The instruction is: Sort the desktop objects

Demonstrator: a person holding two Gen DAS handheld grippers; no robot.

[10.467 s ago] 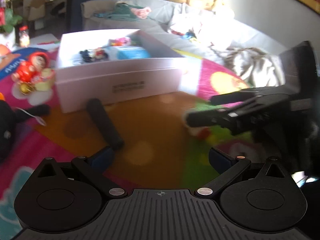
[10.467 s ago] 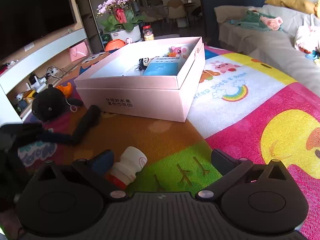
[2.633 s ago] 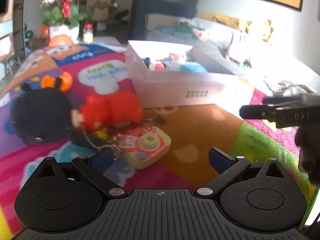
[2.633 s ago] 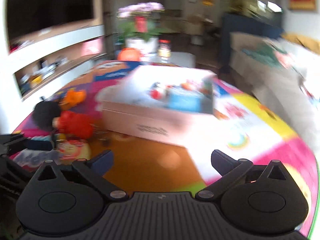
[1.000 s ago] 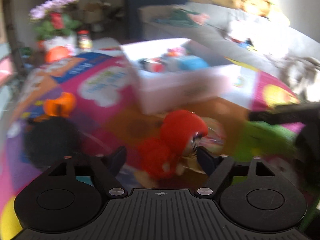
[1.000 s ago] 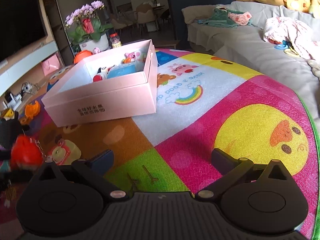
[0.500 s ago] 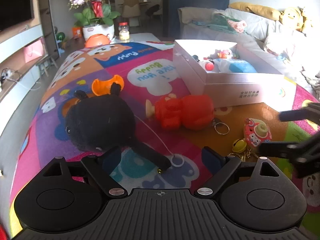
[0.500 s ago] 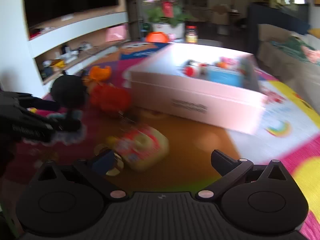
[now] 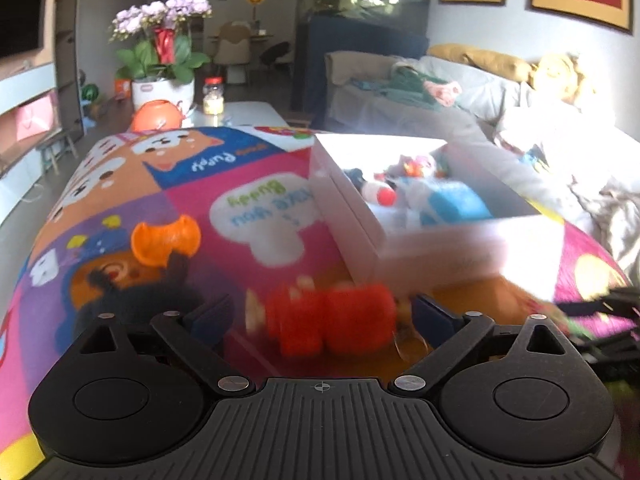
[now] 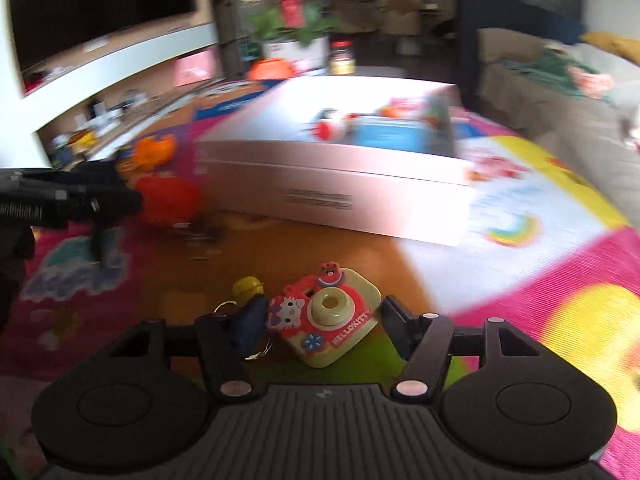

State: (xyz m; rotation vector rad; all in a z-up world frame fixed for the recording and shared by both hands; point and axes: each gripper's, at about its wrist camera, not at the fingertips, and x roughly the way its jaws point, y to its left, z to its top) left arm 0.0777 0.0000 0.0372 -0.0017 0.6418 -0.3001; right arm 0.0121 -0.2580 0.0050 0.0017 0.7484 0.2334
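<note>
A red plush toy (image 9: 332,322) lies on the play mat between the open fingers of my left gripper (image 9: 322,316); the view is blurred and I cannot tell if they touch it. It also shows in the right wrist view (image 10: 170,200). My right gripper (image 10: 326,322) has closed in around a Hello Kitty toy camera (image 10: 326,318) with a keyring and yellow bell (image 10: 248,287); the left finger touches it, the right finger stands a little off. The pink box (image 10: 332,188) with several toys inside stands behind; it also shows in the left wrist view (image 9: 460,252).
A black plush toy (image 9: 132,300) and an orange plastic piece (image 9: 166,240) lie left of the red toy. A flower pot (image 9: 162,88), a jar (image 9: 212,94) and an orange ball (image 9: 156,114) stand at the mat's far end. A sofa (image 9: 460,108) with clothes is at the right.
My left gripper has moved forward over the red plush, which now sits between its fingers. My right gripper has come down on the toy camera and its fingers have narrowed around it.
</note>
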